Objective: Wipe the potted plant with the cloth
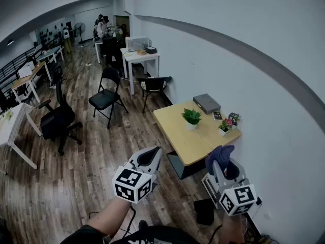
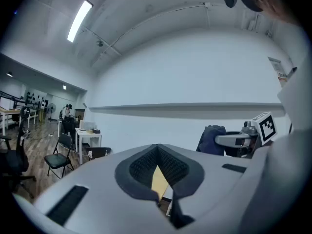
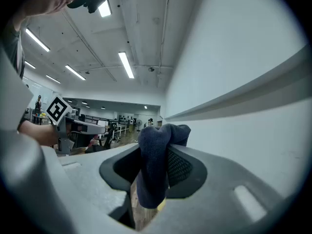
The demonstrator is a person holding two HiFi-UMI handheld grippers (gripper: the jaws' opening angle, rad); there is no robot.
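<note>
The right gripper (image 3: 155,152) clamps the dark cloth (image 3: 152,174); the left gripper (image 2: 158,152) is closed, empty; only the head view shows the potted plant (image 1: 191,117) on the table (image 1: 175,126).

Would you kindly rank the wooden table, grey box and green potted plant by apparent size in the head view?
1. wooden table, clearly largest.
2. grey box and green potted plant look about alike; too close to rank.

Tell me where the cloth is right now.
The dark blue cloth is clamped by the right gripper, low on the right of the head view, in the air short of the wooden table that holds the green potted plant.
</note>
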